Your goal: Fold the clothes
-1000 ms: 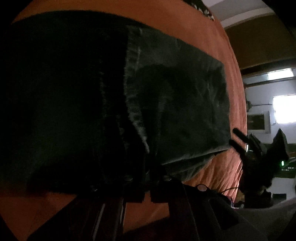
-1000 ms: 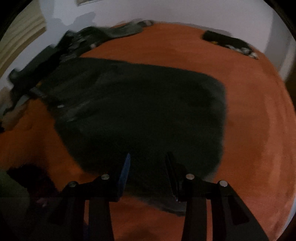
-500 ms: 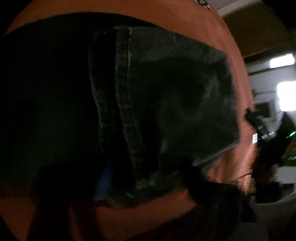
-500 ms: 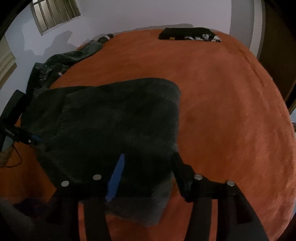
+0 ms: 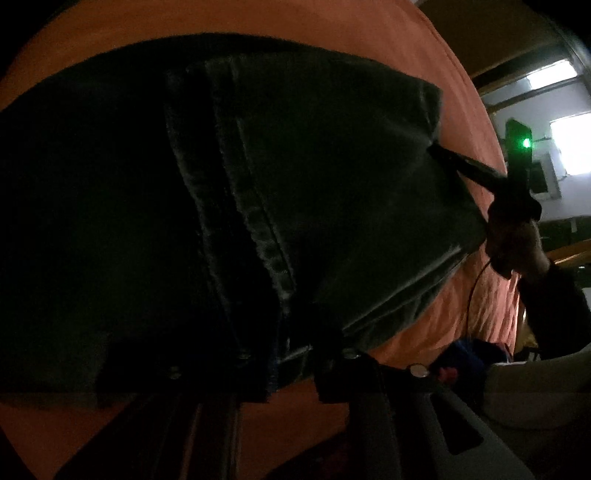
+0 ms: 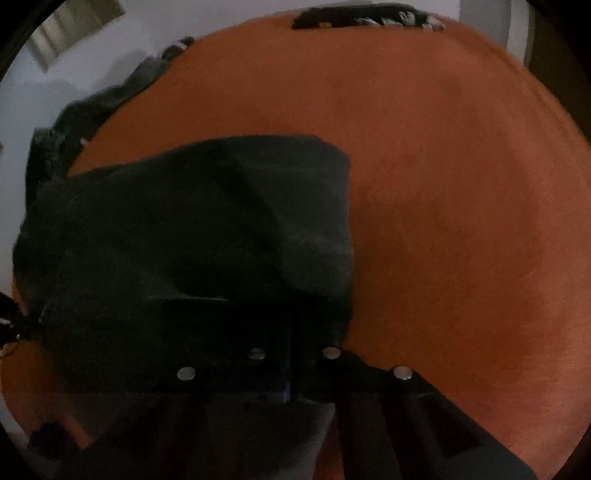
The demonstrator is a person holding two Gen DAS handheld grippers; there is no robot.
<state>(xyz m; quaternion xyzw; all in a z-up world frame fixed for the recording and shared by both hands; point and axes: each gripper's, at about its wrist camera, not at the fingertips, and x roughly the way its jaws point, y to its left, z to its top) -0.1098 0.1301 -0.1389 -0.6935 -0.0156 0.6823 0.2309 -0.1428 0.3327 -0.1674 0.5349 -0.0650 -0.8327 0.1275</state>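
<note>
On an orange bed (image 6: 461, 184) in a dim room, a dark garment, seemingly jeans (image 5: 314, 177), lies partly folded, its pale stitched seam running down the middle of the left wrist view. The left gripper (image 5: 291, 354) sits over the near edge at that seam; its jaws are opening, with cloth between the fingers, though the gloom hides whether the pads press on it. The right gripper (image 6: 290, 354) has its fingers drawn tight together at the near right corner of the jeans, and the left view shows its tips meeting the cloth's right edge, so it looks pinched on the fabric. A hand (image 5: 513, 236) and dark sleeve carry it. More dark clothes (image 6: 92, 122) are heaped at the bed's far left, and another piece (image 6: 369, 16) lies at the far edge.

The step in hand appears to be taking hold of the near edge for the next fold. That move likely calls for the left gripper to settle a firm grip first, then for both to lift together and carry the edge across evenly, keeping the seam straight so the layers do not skew.
</note>
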